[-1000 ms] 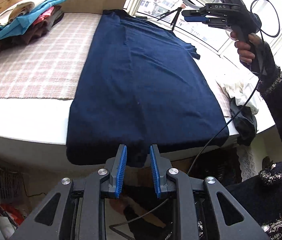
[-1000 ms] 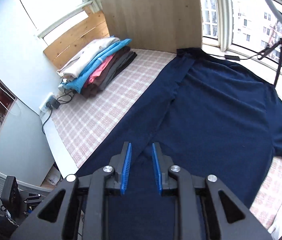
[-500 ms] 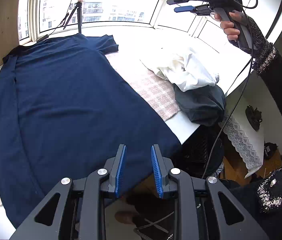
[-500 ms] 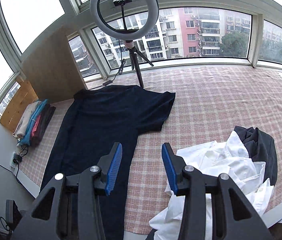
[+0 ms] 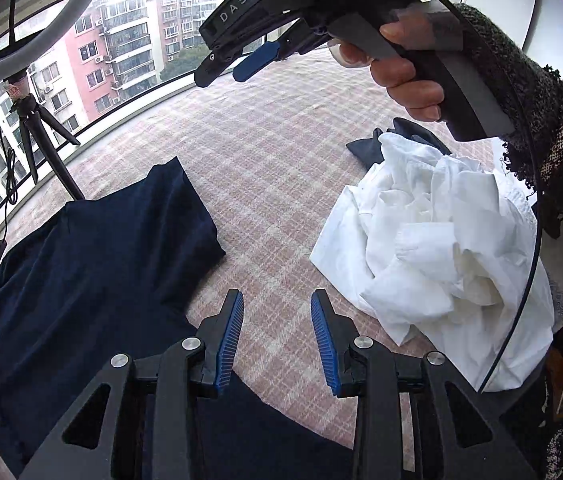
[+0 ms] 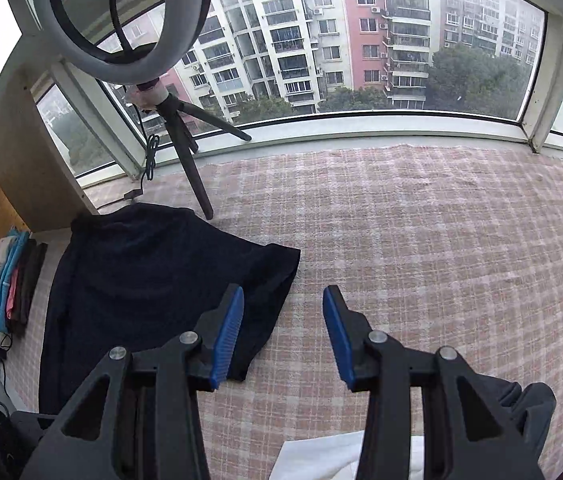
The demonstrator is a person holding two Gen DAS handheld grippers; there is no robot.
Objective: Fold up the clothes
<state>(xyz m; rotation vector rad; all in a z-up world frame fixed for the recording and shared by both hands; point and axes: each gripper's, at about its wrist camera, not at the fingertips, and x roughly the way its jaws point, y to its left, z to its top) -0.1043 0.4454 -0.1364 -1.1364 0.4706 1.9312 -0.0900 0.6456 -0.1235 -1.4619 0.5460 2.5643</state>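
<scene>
A bare strip of checked blanket [image 5: 265,184] lay open between the navy T-shirt [image 5: 81,272] and the crumpled white shirt [image 5: 441,248]. The ring-light tripod [image 6: 185,148] stood at the T-shirt's far edge. The right gripper [image 5: 237,68] hung above the strip.

A bright room with big windows

Tall buildings [image 6: 313,32] and trees show outside. A ring light [image 6: 121,20] on a tripod stands on the pink checked cover [image 6: 421,240].
</scene>
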